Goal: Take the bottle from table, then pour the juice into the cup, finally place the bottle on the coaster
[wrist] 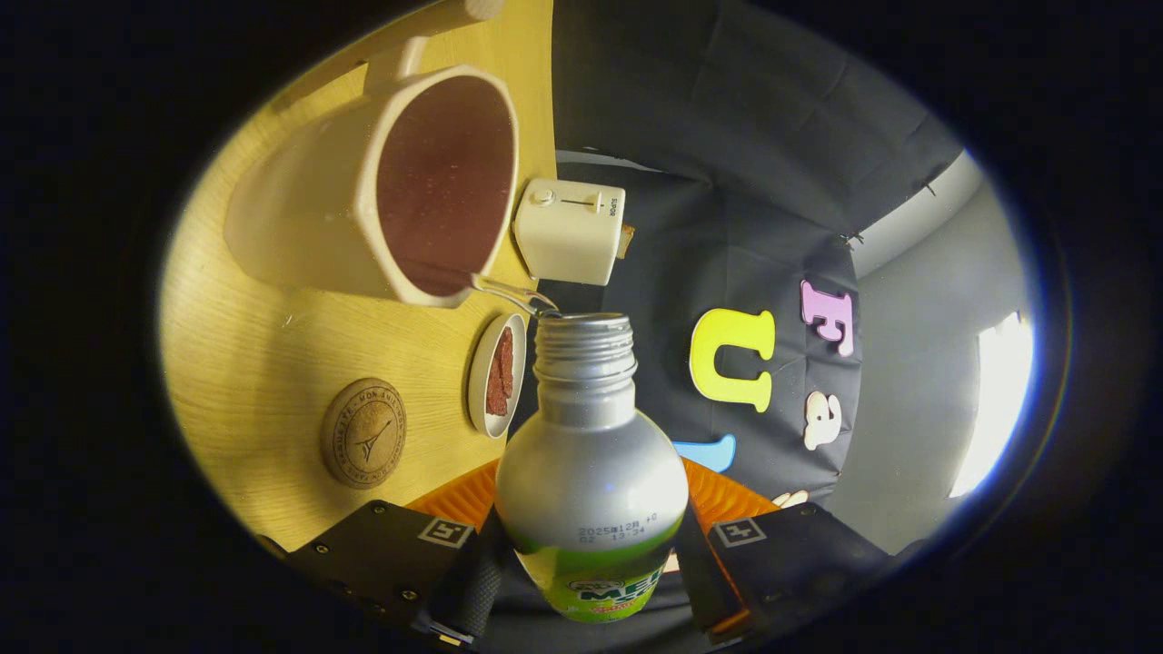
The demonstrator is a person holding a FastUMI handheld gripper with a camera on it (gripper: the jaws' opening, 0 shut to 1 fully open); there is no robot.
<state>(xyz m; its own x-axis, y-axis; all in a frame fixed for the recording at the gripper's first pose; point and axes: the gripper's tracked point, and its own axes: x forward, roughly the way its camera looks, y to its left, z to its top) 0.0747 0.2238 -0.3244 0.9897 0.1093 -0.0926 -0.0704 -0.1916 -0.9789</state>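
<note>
The jaws grip the bottle (589,472) between them, tipped on its side. A thin stream runs from its open mouth into the cup (400,186) just beyond, and the coaster (362,433) lies on the bench (245,363) nearby.

Silver bottle (591,454) w/ green label, uncapped, held between the fingers (472,581) & tipped so a thin clear stream runs from its threaded mouth into the cream cup (363,191) w/ dark inside on the worktop, round cork-look coaster (363,433) lying bare near the cup.
</note>
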